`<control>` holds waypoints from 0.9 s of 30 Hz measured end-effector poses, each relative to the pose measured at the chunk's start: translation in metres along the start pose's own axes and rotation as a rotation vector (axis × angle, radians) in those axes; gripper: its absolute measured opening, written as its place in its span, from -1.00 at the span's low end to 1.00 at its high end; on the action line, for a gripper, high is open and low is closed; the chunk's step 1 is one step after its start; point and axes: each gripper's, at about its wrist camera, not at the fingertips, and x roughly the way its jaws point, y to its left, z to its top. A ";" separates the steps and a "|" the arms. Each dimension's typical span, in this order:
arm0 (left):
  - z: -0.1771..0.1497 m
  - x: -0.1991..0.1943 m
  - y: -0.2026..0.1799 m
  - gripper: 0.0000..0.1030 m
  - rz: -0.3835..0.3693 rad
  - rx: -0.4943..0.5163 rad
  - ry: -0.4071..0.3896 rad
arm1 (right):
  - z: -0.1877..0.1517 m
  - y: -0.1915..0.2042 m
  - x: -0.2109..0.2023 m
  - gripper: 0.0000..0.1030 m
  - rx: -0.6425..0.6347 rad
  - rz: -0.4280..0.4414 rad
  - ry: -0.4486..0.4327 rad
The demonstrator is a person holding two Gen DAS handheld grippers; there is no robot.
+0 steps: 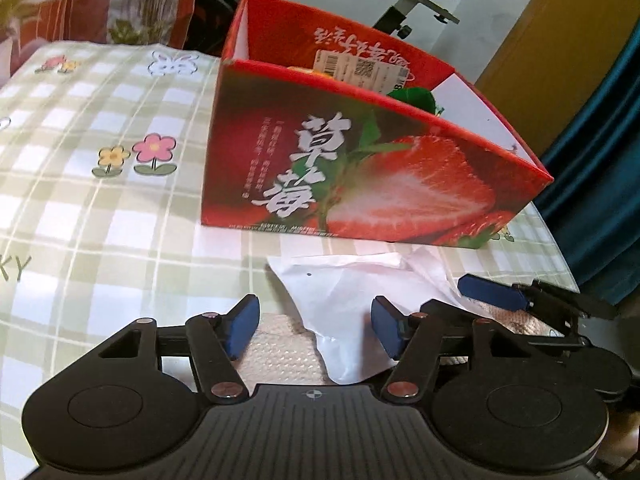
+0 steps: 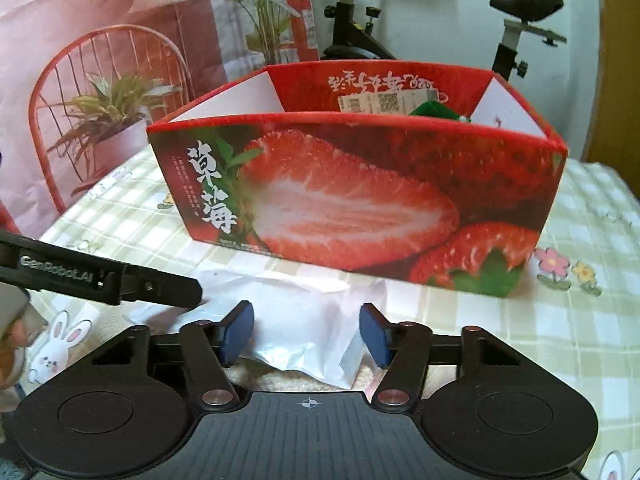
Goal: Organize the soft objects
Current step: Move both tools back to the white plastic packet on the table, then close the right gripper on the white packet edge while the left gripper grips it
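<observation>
Both grippers are low over the same white plastic bag (image 1: 352,292), which lies on the checked counter (image 1: 100,220) right in front of the red strawberry box (image 1: 360,168), bottom middle of each frame.

In the left wrist view the left gripper (image 1: 316,330) has its blue fingers (image 1: 242,330) about halfway open, with the bag's crumpled lower corner sitting between them. Can't tell if the pads actually press on it. A beige knitted cloth (image 1: 280,354) pokes out under the bag there.

Same deal in the right wrist view: the right gripper (image 2: 307,334) is half open with the bag (image 2: 304,320) between the fingers (image 2: 374,334), contact unclear.

The bag looks thin, wrinkly and a bit glossy. Something green (image 2: 434,110) peeks out of the box.
</observation>
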 end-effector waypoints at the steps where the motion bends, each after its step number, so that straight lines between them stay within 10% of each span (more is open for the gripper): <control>1: 0.000 0.001 0.002 0.24 -0.005 -0.010 0.002 | -0.001 0.000 0.000 -0.06 0.010 0.011 0.002; 16: 0.011 0.035 0.009 0.25 -0.060 -0.071 0.078 | -0.001 -0.003 0.001 -0.13 0.019 0.027 0.013; 27: 0.016 0.023 -0.001 -0.10 -0.128 -0.030 0.054 | 0.002 -0.001 -0.002 -0.13 0.043 0.067 0.010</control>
